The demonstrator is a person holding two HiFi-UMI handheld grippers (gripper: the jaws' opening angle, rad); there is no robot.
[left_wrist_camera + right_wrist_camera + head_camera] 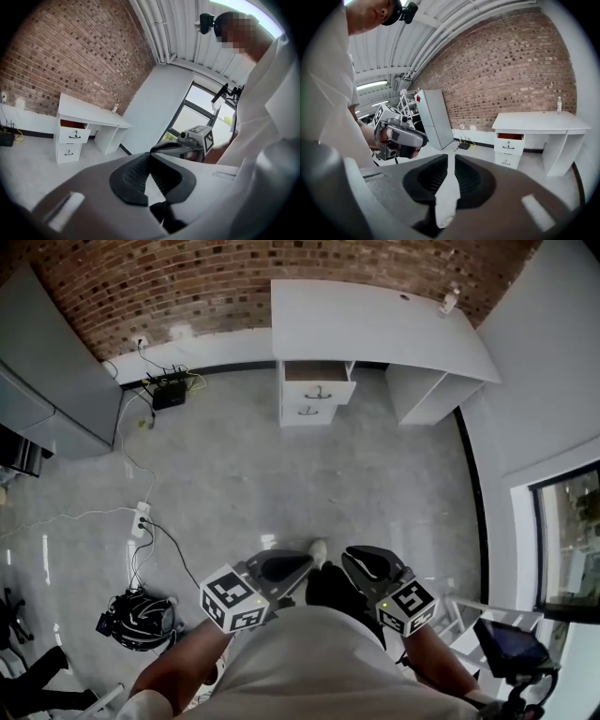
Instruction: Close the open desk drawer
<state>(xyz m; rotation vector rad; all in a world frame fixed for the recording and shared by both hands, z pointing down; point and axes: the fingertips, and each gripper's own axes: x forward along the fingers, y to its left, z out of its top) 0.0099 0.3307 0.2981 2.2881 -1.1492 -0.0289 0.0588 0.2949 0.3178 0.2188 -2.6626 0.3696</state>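
At 12 o'clock in the head view, far across the grey floor [281,474], the white desk [375,324] stands against the brick wall [187,287]. Its top drawer [317,371] is pulled out, and the wooden inside shows. The lower drawer [307,412] under it looks flush with its front. Both gripper views show the same: the open drawer is small and distant, at about 9 o'clock for the left one and 3 o'clock for the right one.

The left gripper [281,568] and the right gripper [367,563] are held close to the person's body at 6 o'clock, well apart from the desk. The left claw has its tips pressed together with nothing between them. The right claw is very narrow, only a thin slit, and it holds nothing.

I judge that the task is not really begun. No gripper touches the drawer. What is left is nearly everything: to walk to the desk, to put a gripper against the drawer front, and to push it in until it is flush.
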